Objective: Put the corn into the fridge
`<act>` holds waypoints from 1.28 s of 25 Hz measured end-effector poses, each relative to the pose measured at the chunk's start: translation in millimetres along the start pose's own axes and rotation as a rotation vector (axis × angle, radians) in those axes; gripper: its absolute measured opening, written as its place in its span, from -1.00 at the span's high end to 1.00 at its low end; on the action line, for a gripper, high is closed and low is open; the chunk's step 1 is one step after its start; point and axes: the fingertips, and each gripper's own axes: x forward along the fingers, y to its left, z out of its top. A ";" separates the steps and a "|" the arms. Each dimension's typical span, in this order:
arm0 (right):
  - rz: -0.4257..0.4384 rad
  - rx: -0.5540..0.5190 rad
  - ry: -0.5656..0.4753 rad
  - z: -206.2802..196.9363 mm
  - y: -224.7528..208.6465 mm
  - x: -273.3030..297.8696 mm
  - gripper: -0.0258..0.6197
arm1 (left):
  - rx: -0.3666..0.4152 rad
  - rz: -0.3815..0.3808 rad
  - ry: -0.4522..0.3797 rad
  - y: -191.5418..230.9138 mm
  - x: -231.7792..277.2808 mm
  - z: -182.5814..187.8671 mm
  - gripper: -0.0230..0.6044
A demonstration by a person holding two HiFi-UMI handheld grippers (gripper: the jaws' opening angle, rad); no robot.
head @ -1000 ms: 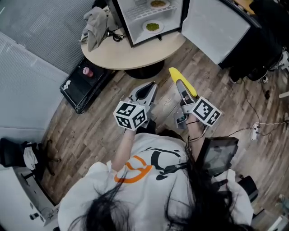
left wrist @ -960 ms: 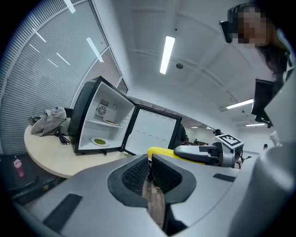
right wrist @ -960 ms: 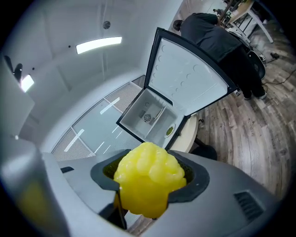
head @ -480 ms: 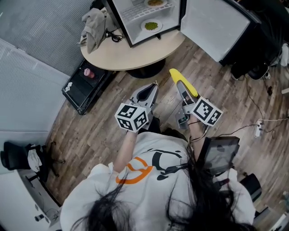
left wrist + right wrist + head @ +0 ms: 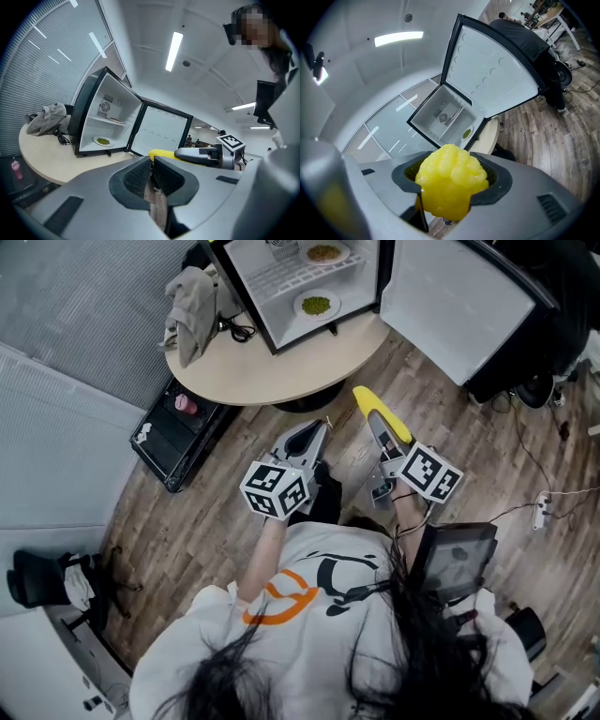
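A yellow corn cob (image 5: pixel 380 413) sticks out forward from my right gripper (image 5: pixel 377 420), which is shut on it over the wooden floor. In the right gripper view the corn (image 5: pixel 451 180) fills the gap between the jaws. My left gripper (image 5: pixel 321 427) hangs beside it on the left, jaws together with nothing between them; it shows the same in the left gripper view (image 5: pixel 152 161). Ahead, the small black fridge (image 5: pixel 272 310) stands on a round table (image 5: pixel 253 371) with its door (image 5: pixel 455 301) swung wide to the right. Both grippers are short of the table's edge.
A plate of green food (image 5: pixel 316 305) lies on the fridge's lower level and another plate (image 5: pixel 324 252) on the shelf above. A grey cloth (image 5: pixel 192 301) and a cable lie on the table left of the fridge. A black case (image 5: pixel 173 432) sits on the floor at the left.
Both grippers and the person have shifted slightly toward the table and fridge, so more of the fridge's inside shows. The corn stays held in the right gripper.
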 end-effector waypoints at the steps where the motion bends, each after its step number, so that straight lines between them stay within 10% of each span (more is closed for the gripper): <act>1: -0.005 0.001 -0.001 3.6 -1.3 8.1 0.13 | -0.001 -0.002 0.003 6.6 6.1 2.9 0.82; 32: -0.182 0.035 -0.069 64.5 -5.3 208.9 0.13 | -0.053 -0.186 0.089 176.2 154.1 72.8 0.82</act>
